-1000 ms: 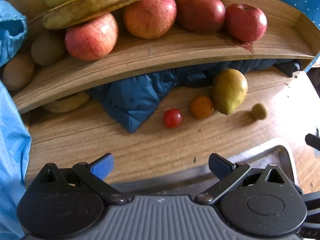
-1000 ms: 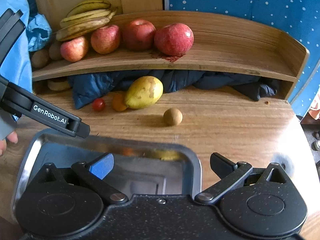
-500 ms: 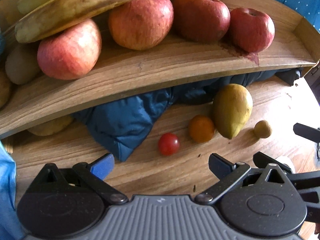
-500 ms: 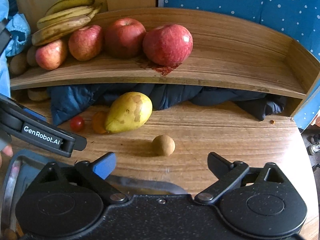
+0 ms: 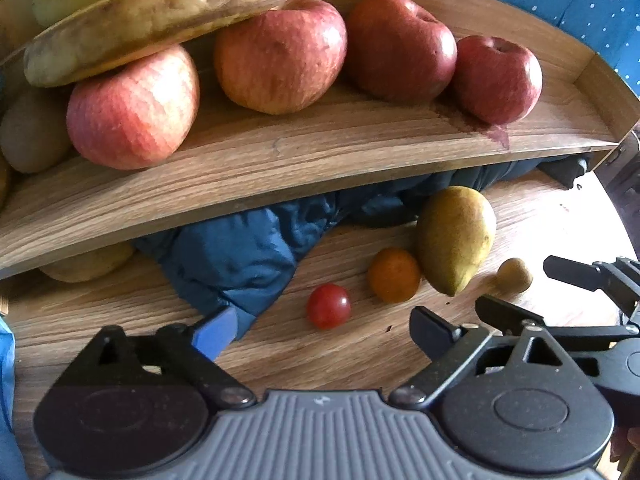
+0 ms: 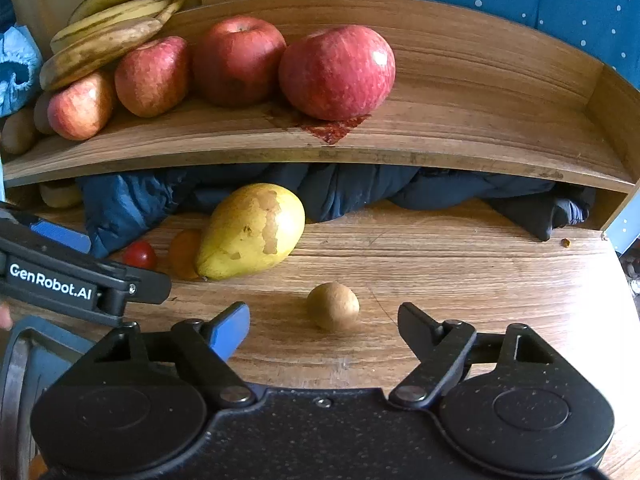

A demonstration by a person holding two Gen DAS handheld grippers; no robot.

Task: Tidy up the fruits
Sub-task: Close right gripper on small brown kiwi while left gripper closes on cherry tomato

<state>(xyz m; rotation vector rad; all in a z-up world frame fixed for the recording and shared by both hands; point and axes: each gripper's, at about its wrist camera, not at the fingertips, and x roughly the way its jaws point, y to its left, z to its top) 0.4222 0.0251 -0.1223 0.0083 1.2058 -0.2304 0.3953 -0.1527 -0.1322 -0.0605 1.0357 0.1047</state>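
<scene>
A cherry tomato [image 5: 329, 306] lies on the wooden table just ahead of my left gripper [image 5: 322, 328], between the lines of its fingers. The jaws are closing and nothing touches them. Right of the tomato lie a small orange fruit [image 5: 394, 276], a yellow-green pear [image 5: 454, 238] and a small round brown fruit [image 5: 514, 276]. That brown fruit [image 6: 333, 306] sits between the fingertips of my right gripper [image 6: 324, 320]. These jaws are also closing, with gaps on both sides of the fruit. The pear [image 6: 250, 232] lies just beyond it to the left.
A curved wooden shelf [image 6: 460, 136] above the table holds several apples [image 6: 338, 72] and bananas [image 6: 104, 36], with kiwis [image 5: 28, 132] at its left end. A dark blue cloth [image 5: 240, 256] is stuffed under it. A metal tray [image 6: 16, 360] shows at the lower left.
Both grippers came forward and down toward the fruit on the table, which looks larger now. The tray slipped out of the left view. Both pairs of jaws stand narrower.
</scene>
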